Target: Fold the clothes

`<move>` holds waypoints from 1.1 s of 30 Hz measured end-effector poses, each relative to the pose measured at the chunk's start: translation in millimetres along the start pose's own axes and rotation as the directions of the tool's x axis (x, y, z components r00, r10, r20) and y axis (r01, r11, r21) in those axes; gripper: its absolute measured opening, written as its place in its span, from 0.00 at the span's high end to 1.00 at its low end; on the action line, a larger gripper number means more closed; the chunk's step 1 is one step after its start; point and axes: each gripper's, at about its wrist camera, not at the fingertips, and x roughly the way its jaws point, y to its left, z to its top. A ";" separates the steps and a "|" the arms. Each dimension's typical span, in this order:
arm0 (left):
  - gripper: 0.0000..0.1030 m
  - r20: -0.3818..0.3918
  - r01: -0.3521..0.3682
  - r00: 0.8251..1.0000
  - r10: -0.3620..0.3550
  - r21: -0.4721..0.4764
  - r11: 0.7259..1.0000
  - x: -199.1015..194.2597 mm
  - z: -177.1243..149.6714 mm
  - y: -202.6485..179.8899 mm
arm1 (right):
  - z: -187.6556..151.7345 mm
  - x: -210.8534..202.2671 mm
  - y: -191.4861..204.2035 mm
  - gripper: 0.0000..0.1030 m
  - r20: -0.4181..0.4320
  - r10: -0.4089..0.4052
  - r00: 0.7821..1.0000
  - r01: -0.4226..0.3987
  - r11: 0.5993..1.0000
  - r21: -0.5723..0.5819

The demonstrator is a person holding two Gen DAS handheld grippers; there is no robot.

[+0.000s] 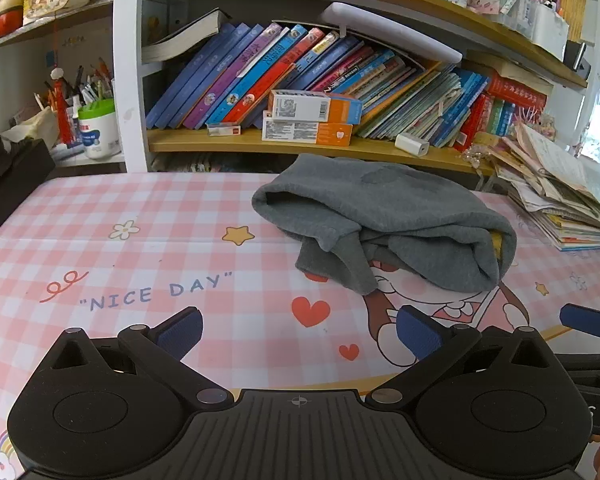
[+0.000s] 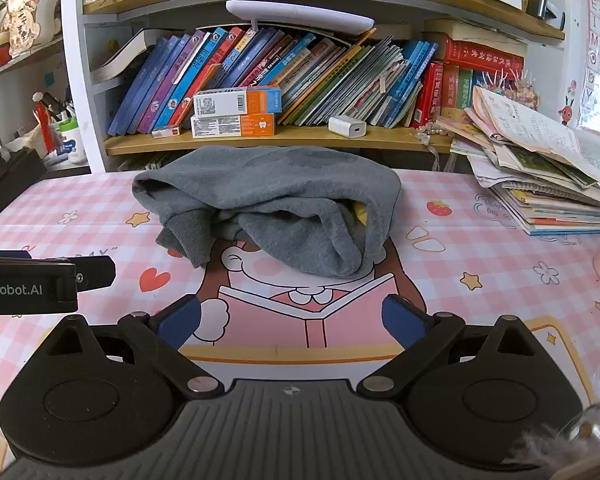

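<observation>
both hand-held grippers, left [image 1: 298, 330] and right [image 2: 292, 320], hover spread wide and empty over the pink checked surface [image 1: 148, 248], the fold apparently not yet begun; ahead, a crumpled grey sweatshirt [image 2: 276, 208] likely needs spreading flat first, before a bookshelf [image 2: 284, 136] and a paper stack [image 2: 540, 184].

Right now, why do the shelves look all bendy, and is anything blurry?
Left wrist view: the fisheye lens curves the shelf, and bright window glare washes out the far right edge. Right wrist view: the same curving; the sweater is sharp, but something fuzzy in the bottom right corner is blurred.
</observation>
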 end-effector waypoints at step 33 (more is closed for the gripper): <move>0.00 -0.001 -0.004 1.000 0.004 0.002 1.000 -0.9 -0.4 -0.7 | 0.4 -1.5 0.4 0.05 -0.002 -0.004 1.000 0.004 1.000 -0.002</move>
